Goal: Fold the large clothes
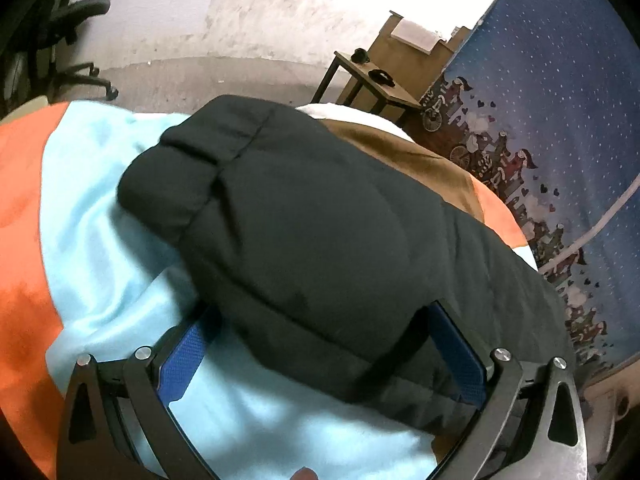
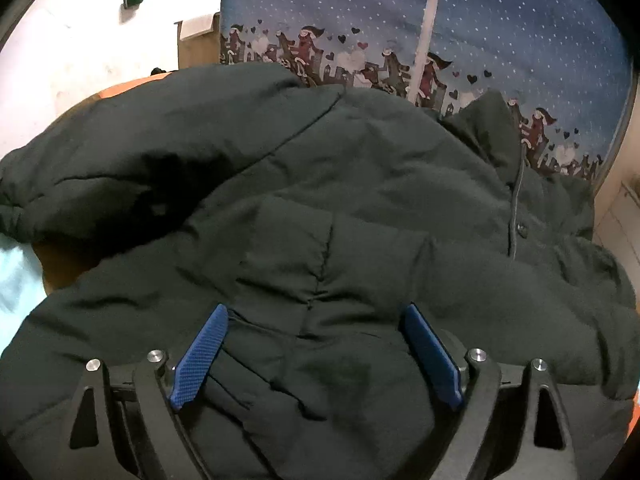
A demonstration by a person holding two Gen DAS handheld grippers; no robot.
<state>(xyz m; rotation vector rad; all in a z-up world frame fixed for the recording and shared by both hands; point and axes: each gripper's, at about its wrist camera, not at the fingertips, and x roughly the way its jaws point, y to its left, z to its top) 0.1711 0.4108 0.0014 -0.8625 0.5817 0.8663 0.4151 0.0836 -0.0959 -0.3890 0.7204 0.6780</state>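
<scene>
Both tools stand open over a black puffer jacket lying ahead of them on a colour-blocked blanket.

Nearest, the left tool (image 1: 320, 344) has its blue pads spread wide around a padded sleeve (image 1: 280, 216) of the black puffer jacket (image 2: 320, 208); whether the pads touch the fabric I cannot tell. The sleeve's long axis runs from that tool away to the far left, its cuff (image 1: 188, 156) at the far end over the light-blue and orange blanket (image 1: 100, 216). The right tool (image 2: 316, 356) hovers, jaws apart, over the bulky jacket body, which fills the view; hem and far sleeve are cut off. Beyond stands a blue printed cloth (image 2: 500, 20); a small side table (image 1: 372, 80) sits far left.
</scene>
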